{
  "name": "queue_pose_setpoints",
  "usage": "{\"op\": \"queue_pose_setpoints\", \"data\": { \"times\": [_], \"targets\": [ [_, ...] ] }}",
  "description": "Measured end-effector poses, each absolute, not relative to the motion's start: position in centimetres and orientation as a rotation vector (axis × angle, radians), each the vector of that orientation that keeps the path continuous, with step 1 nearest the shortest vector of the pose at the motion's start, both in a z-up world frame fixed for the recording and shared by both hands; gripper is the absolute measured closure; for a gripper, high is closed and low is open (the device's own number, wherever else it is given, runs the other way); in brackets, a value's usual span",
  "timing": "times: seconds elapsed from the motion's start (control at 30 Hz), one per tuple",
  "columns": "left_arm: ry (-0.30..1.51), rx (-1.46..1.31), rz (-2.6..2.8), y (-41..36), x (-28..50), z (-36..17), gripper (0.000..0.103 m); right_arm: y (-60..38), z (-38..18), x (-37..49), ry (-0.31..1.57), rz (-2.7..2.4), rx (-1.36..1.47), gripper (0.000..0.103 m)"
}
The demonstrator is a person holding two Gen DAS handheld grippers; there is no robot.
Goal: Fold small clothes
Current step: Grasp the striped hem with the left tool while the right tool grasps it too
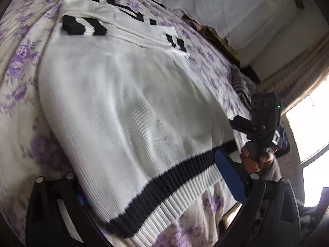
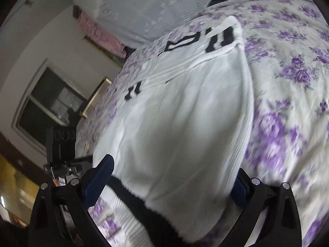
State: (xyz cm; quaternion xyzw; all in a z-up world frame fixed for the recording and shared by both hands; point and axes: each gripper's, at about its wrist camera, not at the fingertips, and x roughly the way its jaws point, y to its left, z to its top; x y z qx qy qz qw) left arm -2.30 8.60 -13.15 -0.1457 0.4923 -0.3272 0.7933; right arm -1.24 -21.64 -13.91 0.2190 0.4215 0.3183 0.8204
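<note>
A white knit sweater (image 1: 127,94) with a black-striped hem (image 1: 176,177) lies flat on a purple-flowered bedspread (image 1: 18,61). One sleeve is folded across its upper part, the black-and-white cuff (image 1: 82,26) lying on top. My left gripper (image 1: 152,177) is open wide at the hem, its blue-padded finger (image 1: 230,177) on the hem's right end. In the right wrist view the sweater (image 2: 181,123) fills the middle. There my right gripper (image 2: 172,168) is open, and the hem's side edge sits between its blue pads (image 2: 98,183). A hand (image 1: 257,160) holds the right gripper.
A white lace cover (image 1: 205,2) lies at the head of the bed. A striped garment (image 1: 242,82) is bunched at the bed's far edge. A bright window (image 1: 308,127) is to the right, a dark window (image 2: 47,107) and a pink cloth (image 2: 98,33) to the left.
</note>
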Motion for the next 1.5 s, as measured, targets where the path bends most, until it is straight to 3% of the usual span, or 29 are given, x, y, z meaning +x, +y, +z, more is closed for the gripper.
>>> {"op": "queue_pose_setpoints", "data": {
  "times": [0.17,0.23,0.37,0.5,0.67,0.7,0.73,0.8,0.83,0.87,1.07,1.5],
  "targets": [
    [1.040,-0.281,-0.699,8.6,-3.9,-13.1,0.005,-21.8,-13.8,-3.6,0.899,0.724,0.497,0.003],
    [1.038,-0.309,-0.681,9.1,-3.3,-13.3,0.011,-22.1,-13.9,-3.7,0.898,0.732,0.514,0.004],
    [1.038,-0.341,-0.633,10.0,-2.7,-13.6,0.033,-22.6,-14.2,-4.0,0.916,0.680,0.490,0.022],
    [1.041,-0.342,-0.626,10.2,-2.7,-13.6,0.042,-23.8,-14.7,-4.8,0.936,0.659,0.510,0.045],
    [1.052,-0.279,-0.635,9.4,-3.1,-13.7,0.044,-23.9,-14.7,-5.7,0.942,0.655,0.463,0.047],
    [1.052,-0.266,-0.634,9.3,-3.2,-13.7,0.047,-23.7,-14.6,-5.8,0.940,0.650,0.451,0.054],
    [1.053,-0.255,-0.630,9.2,-3.3,-13.7,0.058,-23.6,-14.5,-5.8,0.938,0.641,0.442,0.059],
    [1.052,-0.256,-0.619,9.3,-3.1,-13.6,0.077,-23.7,-14.2,-5.4,0.927,0.619,0.443,0.079],
    [1.053,-0.267,-0.613,9.7,-2.9,-13.5,0.090,-23.8,-14.1,-5.3,0.918,0.611,0.451,0.082],
    [1.052,-0.281,-0.613,10.1,-2.6,-13.3,0.092,-23.9,-13.9,-5.2,0.907,0.605,0.460,0.085],
    [0.973,-0.254,-0.608,10.6,-2.2,-10.4,0.093,-23.2,-11.0,-5.4,0.822,0.614,0.399,0.086],
    [0.856,-0.207,-0.510,10.9,3.1,-5.3,0.093,-25.2,-6.9,0.9,0.743,0.637,0.566,0.086]
  ]
}}
